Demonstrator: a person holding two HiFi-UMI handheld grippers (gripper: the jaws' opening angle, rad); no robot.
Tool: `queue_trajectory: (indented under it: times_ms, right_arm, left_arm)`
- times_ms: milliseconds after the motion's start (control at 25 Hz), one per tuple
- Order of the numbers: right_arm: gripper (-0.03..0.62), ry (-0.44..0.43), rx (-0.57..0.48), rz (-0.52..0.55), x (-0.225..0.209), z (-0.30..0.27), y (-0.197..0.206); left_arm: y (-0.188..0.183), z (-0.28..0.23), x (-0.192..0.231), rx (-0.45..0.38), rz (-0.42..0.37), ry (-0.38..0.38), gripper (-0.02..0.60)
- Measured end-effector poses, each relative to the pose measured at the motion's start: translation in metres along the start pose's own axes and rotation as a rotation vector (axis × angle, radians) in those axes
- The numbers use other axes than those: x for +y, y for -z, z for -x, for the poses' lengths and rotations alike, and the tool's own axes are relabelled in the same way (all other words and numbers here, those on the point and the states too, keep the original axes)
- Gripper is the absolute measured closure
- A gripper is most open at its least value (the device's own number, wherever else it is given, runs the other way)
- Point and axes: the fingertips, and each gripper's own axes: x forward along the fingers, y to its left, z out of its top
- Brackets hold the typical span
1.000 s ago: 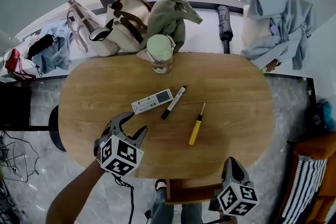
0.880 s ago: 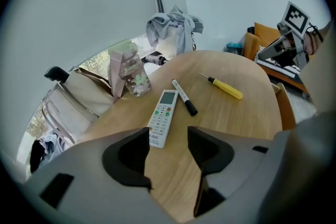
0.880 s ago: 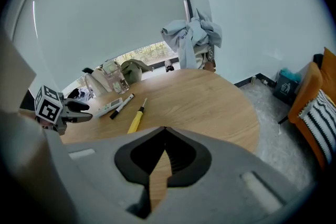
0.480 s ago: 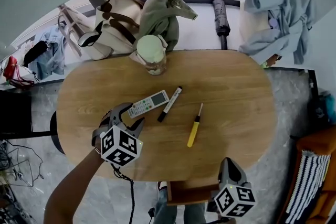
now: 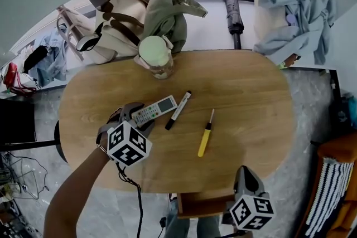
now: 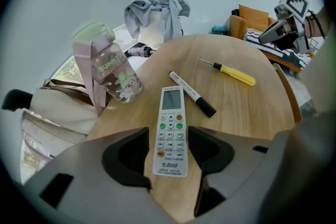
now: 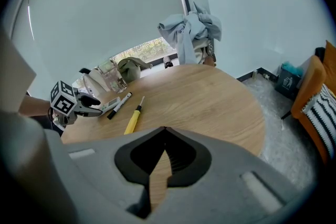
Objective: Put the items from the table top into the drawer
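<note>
Now my left gripper (image 6: 169, 136) has its jaws spread wide on either side of the white rectangular remote control (image 5: 159, 108). The lower end of the remote lies flat between them and neither jaw presses on it, so I have hold of nothing yet. A second ago the gripper sat lower left of centre in the head view, short of the remote. It has since slid up and to the right until the jaws straddle it. That puts the first pick one squeeze away, by my reading.

Just right of the remote, near the middle of the frame, lies the black-and-white marker pen (image 5: 178, 110). Further right lies the yellow-handled screwdriver (image 5: 206, 134), apart from both. Above them stands the clear drinking bottle with a pale green lid (image 5: 154, 56), at the top edge of the oval wooden table (image 5: 251, 97). All four items are on the table top, so nothing has gone into the drawer.

My right gripper (image 7: 165, 131) has stayed at the bottom of the frame, its jaws closed tip to tip on nothing. Beside it, under the table's lower edge, is a brown wooden box (image 5: 192, 204) that I take to be the open drawer.
</note>
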Motion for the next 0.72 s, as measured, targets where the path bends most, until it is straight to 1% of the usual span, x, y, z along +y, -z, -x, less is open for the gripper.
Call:
queue_trajectory:
  times_ms: [240,400,560,640,720]
  right_arm:
    - [0.589,-0.007,0.001,0.008,-0.005,0.0,-0.002]
    - [0.589,-0.003,0.005,0.004,-0.01,0.001,-0.002]
    - [0.589,-0.005,0.009,-0.009,-0.011,0.001,0.001]
    - [0.589,-0.005,0.011,-0.008,-0.012,0.0,0.002]
    - [0.589,-0.005,0.012,-0.006,-0.013,0.0,0.002]
  left_arm:
    - [-0.003,-0.016,-0.002,0.056,-0.055,0.102,0.337]
    - [-0.01,-0.022,-0.005,0.081,-0.06,0.179,0.337]
    - [-0.012,-0.028,-0.009,0.123,-0.089,0.217,0.336]
    - [-0.012,-0.029,-0.008,0.133,-0.081,0.232,0.336]
    - [-0.011,-0.031,-0.008,0.137,-0.039,0.253,0.336]
